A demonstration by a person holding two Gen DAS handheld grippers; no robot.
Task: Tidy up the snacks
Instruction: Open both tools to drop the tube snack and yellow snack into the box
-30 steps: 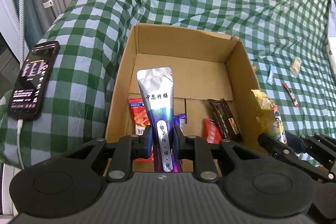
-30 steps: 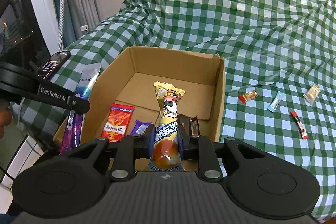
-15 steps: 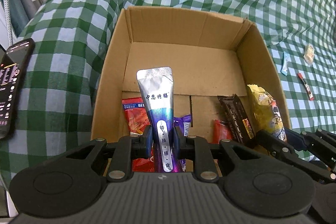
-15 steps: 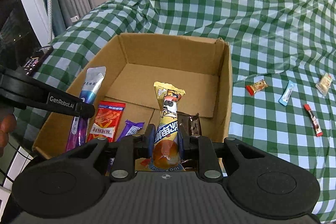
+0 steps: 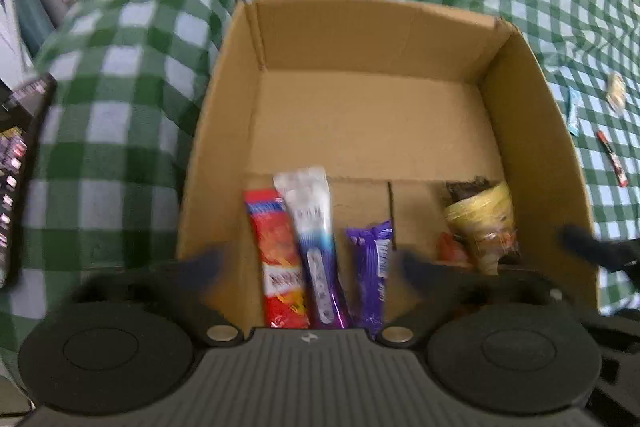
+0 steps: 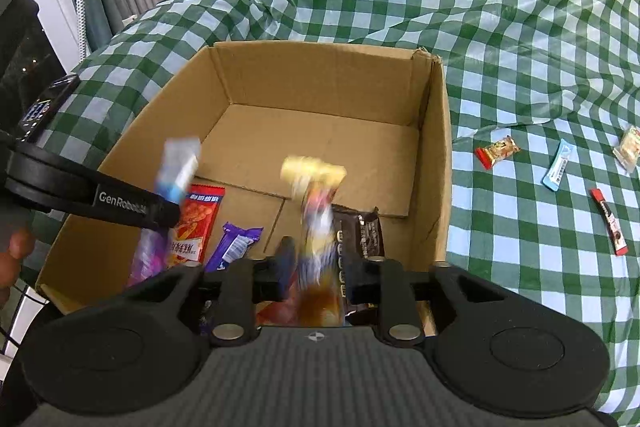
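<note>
An open cardboard box point(image 5: 216, 131) point(image 6: 436, 163) sits on the green checked cloth. My left gripper point(image 5: 308, 263) is open over the box's near end; the silver-blue pouch point(image 5: 312, 231) lies loose between its blurred, spread fingers, beside a red packet point(image 5: 276, 255) and a purple bar point(image 5: 372, 267). My right gripper point(image 6: 320, 263) is open too; the yellow snack bag point(image 6: 316, 219) is blurred between its parted fingers, above a brown bar point(image 6: 360, 239). The yellow bag also shows in the left wrist view point(image 5: 480, 227).
Several small snacks lie on the cloth right of the box: a red candy point(image 6: 496, 151), a blue stick point(image 6: 558, 163), a red-black stick point(image 6: 608, 221) and a pale packet point(image 6: 628, 147). A phone point(image 5: 16, 163) lies at the left. Curtains hang far left.
Both grippers have opened and let go: the pouch and the yellow bag are dropping into the box. Both cameras have moved closer over the box.
</note>
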